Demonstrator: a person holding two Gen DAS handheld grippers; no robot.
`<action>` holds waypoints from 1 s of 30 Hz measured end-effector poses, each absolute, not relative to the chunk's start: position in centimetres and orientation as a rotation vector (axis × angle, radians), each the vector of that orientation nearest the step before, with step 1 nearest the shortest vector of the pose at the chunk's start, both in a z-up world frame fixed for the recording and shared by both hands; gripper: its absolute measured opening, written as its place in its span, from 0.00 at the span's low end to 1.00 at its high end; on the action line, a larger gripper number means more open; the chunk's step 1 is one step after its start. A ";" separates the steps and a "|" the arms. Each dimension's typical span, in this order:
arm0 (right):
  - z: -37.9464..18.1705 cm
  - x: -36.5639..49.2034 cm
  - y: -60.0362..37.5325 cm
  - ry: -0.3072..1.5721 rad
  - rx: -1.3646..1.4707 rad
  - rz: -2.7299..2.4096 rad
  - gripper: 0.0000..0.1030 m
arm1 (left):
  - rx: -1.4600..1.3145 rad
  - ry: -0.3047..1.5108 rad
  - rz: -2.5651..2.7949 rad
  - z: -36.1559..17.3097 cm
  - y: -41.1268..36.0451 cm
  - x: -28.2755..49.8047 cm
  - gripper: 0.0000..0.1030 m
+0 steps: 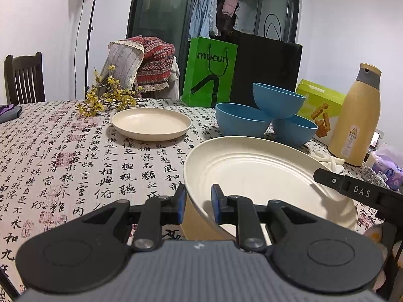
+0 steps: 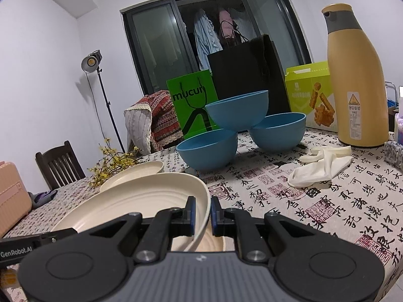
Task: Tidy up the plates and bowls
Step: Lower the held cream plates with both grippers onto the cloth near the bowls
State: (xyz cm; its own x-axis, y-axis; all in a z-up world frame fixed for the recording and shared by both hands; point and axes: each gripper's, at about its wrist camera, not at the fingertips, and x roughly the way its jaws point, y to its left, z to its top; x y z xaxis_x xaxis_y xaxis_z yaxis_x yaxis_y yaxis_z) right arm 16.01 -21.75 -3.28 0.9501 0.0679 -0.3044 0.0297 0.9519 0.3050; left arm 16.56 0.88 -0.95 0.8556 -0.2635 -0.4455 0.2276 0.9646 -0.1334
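Note:
A large cream plate [image 1: 252,171] [image 2: 136,201] hangs tilted just above the tablecloth, held from both sides. My left gripper [image 1: 199,198] is shut on its left rim. On the opposite rim my right gripper [image 2: 202,211] is shut as well; in the left wrist view only one black finger of it shows at the plate's right edge. A smaller cream plate [image 1: 151,123] [image 2: 133,173] lies flat farther back. Three blue bowls [image 1: 277,100] [image 2: 236,113] stand behind it, one perched on the two others.
A tall yellow flask [image 1: 357,115] [image 2: 357,75] stands at the right. White gloves [image 2: 320,166] lie in front of it. A green bag [image 1: 209,73], a black bag [image 1: 267,68] and a snack box [image 2: 309,95] line the back edge. Yellow flowers [image 1: 105,100] lie at the left.

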 end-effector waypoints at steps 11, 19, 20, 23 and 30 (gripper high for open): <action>-3.8 16.3 -21.7 0.337 0.308 0.020 0.12 | -0.074 0.492 -0.257 -1.3 0.8 16.6 0.20; -4.1 16.4 -21.7 0.348 0.307 0.023 0.12 | -0.074 0.498 -0.256 -1.6 0.8 16.6 0.20; -4.2 16.4 -21.7 0.348 0.306 0.024 0.12 | -0.072 0.497 -0.256 -1.6 0.8 16.6 0.20; -4.2 16.4 -21.7 0.349 0.305 0.025 0.12 | -0.068 0.497 -0.254 -1.7 0.7 16.6 0.20; -4.5 16.3 -21.7 0.351 0.301 0.028 0.12 | -0.061 0.501 -0.251 -1.9 0.6 16.5 0.21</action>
